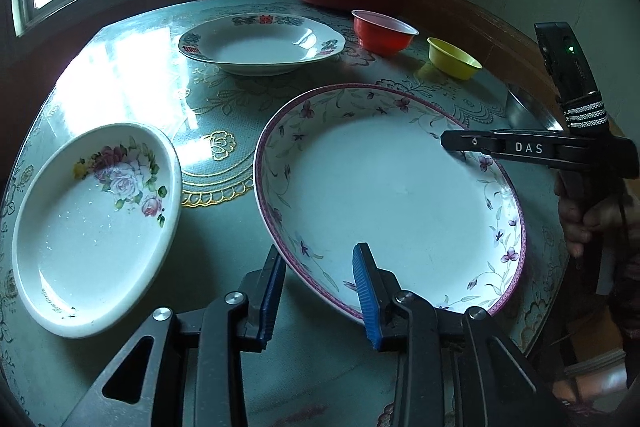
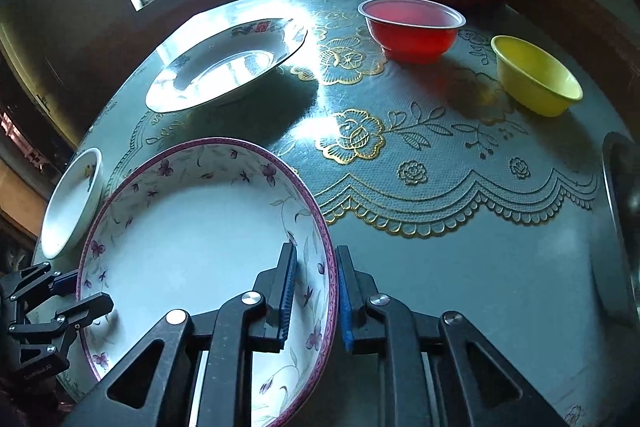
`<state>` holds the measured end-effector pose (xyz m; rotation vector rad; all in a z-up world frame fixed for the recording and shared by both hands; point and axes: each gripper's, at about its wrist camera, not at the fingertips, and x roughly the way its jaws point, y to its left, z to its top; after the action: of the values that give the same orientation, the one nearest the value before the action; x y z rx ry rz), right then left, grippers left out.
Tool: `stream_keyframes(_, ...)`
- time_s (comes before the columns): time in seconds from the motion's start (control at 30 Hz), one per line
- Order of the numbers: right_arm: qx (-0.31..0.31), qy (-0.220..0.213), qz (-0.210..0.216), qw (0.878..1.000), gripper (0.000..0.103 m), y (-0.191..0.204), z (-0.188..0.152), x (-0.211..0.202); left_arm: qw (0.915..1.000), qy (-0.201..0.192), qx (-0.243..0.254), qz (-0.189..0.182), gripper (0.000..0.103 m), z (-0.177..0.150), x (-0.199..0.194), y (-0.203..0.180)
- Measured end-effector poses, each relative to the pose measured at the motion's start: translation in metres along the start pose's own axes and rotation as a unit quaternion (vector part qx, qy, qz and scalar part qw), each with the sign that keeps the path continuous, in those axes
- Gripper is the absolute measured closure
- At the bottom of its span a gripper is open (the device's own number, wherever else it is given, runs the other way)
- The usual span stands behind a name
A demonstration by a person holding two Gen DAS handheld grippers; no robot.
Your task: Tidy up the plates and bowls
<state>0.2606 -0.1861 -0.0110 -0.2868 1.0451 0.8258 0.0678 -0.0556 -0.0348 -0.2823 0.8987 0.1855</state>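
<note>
Plate [image 2: 208, 227] with the purple rim sits between both your grippers: right gripper [image 2: 316, 291] straddles its near rim, pads not clearly pressing; left gripper [image 1: 320, 291] likewise brackets the rim (contact hard to judge). Beyond lie the red bowl [image 2: 412, 27] and yellow bowl [image 2: 536, 75].
</note>
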Motion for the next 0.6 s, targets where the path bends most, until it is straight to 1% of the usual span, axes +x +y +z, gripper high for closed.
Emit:
stream_keyframes(0.17, -0.005, 0.011, -0.002, 1.000, 0.084, -0.001, 0.005, 0.002, 1.0000, -0.006, -0.001, -0.006, 0.068, -0.002, -0.002, 0.001)
stream_keyframes(0.2, -0.007, 0.018, 0.000, 1.000, 0.082, -0.001, 0.006, 0.002, 1.0000, -0.006, -0.004, -0.004, 0.068, -0.002, -0.003, 0.001)
stream_keyframes(0.27, -0.007, 0.031, 0.008, 0.999, 0.078, -0.003, 0.008, 0.004, 0.9998, -0.005, -0.016, -0.004, 0.070, -0.003, -0.006, 0.003)
stream_keyframes(0.33, -0.006, 0.039, 0.018, 0.999, 0.078, -0.007, 0.010, 0.005, 0.9995, -0.011, -0.030, -0.007, 0.073, -0.004, -0.011, 0.007)
stream_keyframes(0.43, -0.011, 0.041, 0.029, 0.999, 0.078, -0.009, 0.013, 0.007, 0.9991, -0.022, -0.035, -0.003, 0.078, -0.007, -0.020, 0.007)
stream_keyframes(0.53, -0.021, 0.044, 0.034, 0.998, 0.078, -0.008, 0.013, 0.008, 0.9991, -0.026, -0.033, 0.009, 0.080, -0.008, -0.023, 0.003)
stream_keyframes(0.6, -0.022, 0.043, 0.040, 0.998, 0.078, -0.009, 0.017, 0.007, 0.9985, -0.025, -0.048, 0.005, 0.081, -0.005, -0.025, 0.006)
